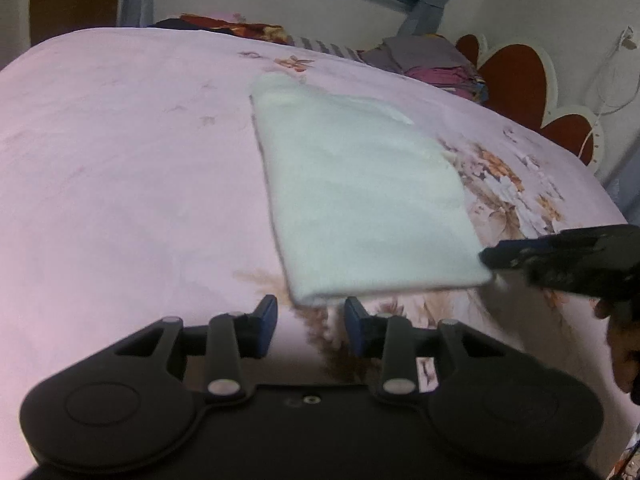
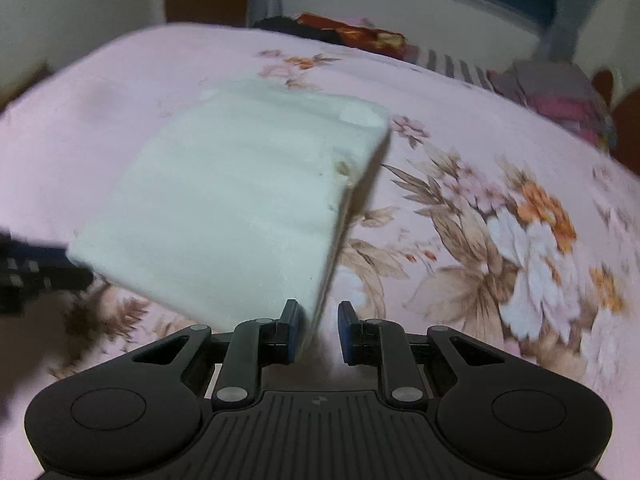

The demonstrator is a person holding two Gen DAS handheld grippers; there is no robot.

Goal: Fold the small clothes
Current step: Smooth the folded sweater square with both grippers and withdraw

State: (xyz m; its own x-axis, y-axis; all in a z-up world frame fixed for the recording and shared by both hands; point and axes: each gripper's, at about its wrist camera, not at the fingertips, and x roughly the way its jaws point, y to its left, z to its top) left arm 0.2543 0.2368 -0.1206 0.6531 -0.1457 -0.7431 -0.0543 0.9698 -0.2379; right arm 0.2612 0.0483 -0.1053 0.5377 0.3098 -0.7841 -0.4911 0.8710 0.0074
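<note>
The folded white cloth (image 1: 360, 200) lies on the pink flowered bed (image 1: 120, 160). Its near left corner sits just beyond the left claw (image 1: 311, 316), whose jaws are spread with nothing between them. Its near right corner stands between the parted jaws of the right claw (image 2: 318, 326), beside the left pad; contact is hard to judge. The cloth looks thick, pale and blurred. At the bed's far edge lies a heap of clothes (image 1: 432, 64).

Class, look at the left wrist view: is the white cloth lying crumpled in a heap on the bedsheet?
No, the white cloth lies flat, folded into a neat oblong on the pink floral bedsheet.
</note>
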